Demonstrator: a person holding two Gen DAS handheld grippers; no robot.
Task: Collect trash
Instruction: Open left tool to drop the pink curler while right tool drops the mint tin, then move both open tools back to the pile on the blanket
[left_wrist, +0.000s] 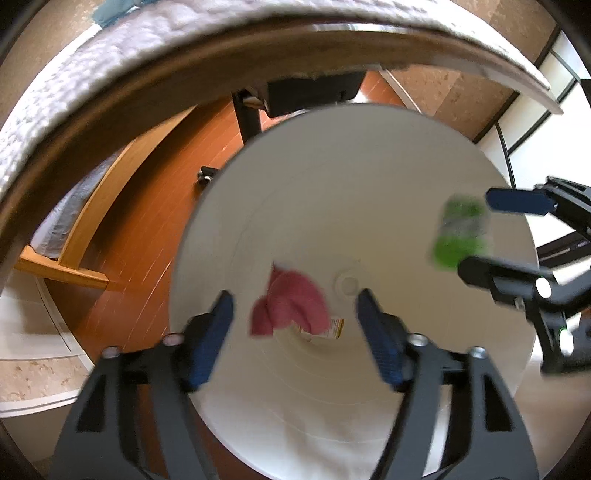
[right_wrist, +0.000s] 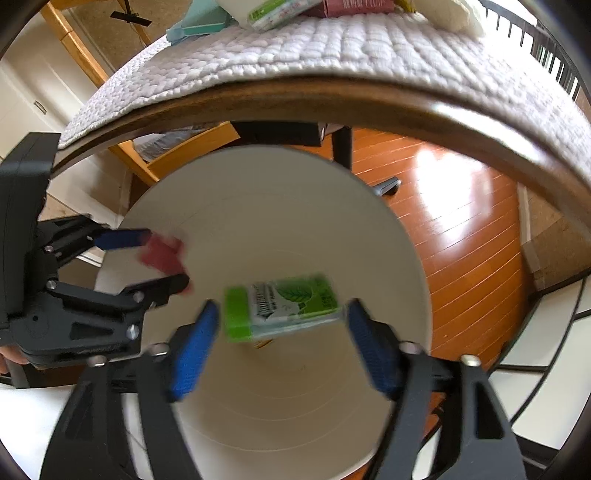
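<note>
Trash falls from both grippers at once, over the mouth of a white bin (left_wrist: 369, 177) that stands on the wooden floor (right_wrist: 461, 229) below the edge of a padded table (right_wrist: 295, 55). The left gripper (left_wrist: 295, 332) is spread wide and grips nothing; a crumpled pink scrap (left_wrist: 291, 302) sits between and just ahead of its blue fingers (left_wrist: 207, 343), blurred, apparently in free fall toward the bin's bottom, where a small yellow-and-white piece (left_wrist: 332, 328) already lies. To its right, the right gripper (right_wrist: 280, 350) is likewise spread, and a green-and-white packet (right_wrist: 280, 310) hangs blurred in the gap between its fingertips; whether either pad touches it cannot be told, but it looks released. Both pieces appear well inside the rim, so the drop seems sound. To finish the step well, the person would best hold both grippers steady above the opening until the pieces settle, keep the fingers apart so nothing snags on the ribbed pads, then lift straight up clear of the rim and the table edge overhead. More packets (right_wrist: 280, 14) lie on the table beyond, likely next.
</note>
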